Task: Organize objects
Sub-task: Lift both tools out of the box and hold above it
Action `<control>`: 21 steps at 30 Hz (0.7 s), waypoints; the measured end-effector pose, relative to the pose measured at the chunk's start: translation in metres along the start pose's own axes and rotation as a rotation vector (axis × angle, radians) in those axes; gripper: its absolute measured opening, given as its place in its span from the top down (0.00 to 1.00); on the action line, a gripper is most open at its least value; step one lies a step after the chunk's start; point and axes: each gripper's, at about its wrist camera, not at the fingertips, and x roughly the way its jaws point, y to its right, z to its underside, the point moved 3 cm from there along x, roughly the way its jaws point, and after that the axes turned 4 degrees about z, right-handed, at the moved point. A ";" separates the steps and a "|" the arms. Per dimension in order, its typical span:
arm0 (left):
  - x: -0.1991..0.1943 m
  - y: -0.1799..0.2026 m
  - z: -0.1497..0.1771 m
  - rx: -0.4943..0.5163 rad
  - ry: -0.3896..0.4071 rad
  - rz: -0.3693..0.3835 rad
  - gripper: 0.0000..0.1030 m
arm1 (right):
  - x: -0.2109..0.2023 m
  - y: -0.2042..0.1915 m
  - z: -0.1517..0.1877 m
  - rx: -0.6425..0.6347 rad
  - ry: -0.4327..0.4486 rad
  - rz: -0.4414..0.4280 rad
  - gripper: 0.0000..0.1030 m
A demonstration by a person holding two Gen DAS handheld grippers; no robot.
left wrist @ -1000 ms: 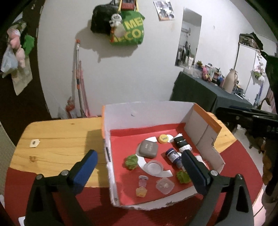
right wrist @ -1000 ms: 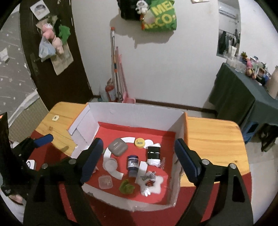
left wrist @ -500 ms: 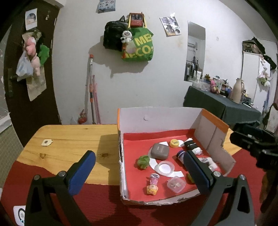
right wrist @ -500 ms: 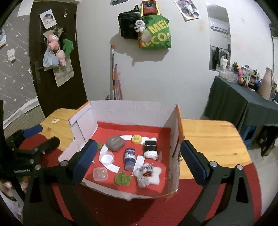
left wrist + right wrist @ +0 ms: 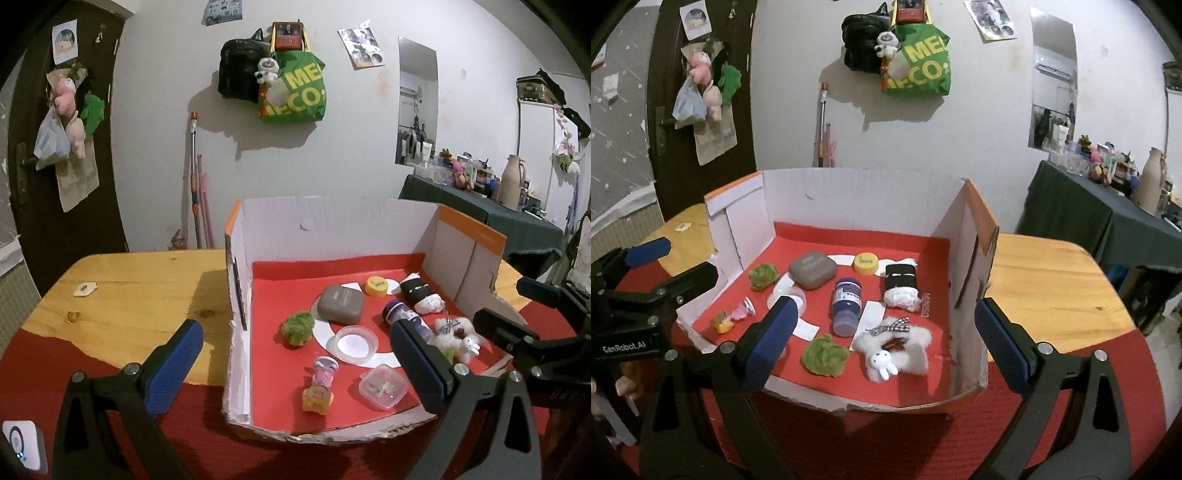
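**Both grippers wide, nothing held**

Left gripper (image 5: 295, 363) fingers apart, empty. Right gripper (image 5: 882, 341) fingers just opened wide, nothing between them. Both hover at the box (image 5: 849, 192) front edge. Jar (image 5: 846, 304), case (image 5: 812, 268), plush (image 5: 894, 350) lie inside, on the surface (image 5: 1052, 280).

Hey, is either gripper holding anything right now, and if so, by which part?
Nothing is held. The left gripper and right gripper are both open and empty above the near edge of the cardboard box.
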 end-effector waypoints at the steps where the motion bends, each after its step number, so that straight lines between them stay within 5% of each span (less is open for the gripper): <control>1: 0.002 0.001 0.002 0.002 -0.002 0.000 0.00 | 0.001 0.001 0.002 -0.002 0.001 0.011 0.05; 21: 0.006 0.001 0.007 0.004 -0.021 -0.010 0.00 | 0.012 0.014 0.009 0.059 -0.043 0.002 0.05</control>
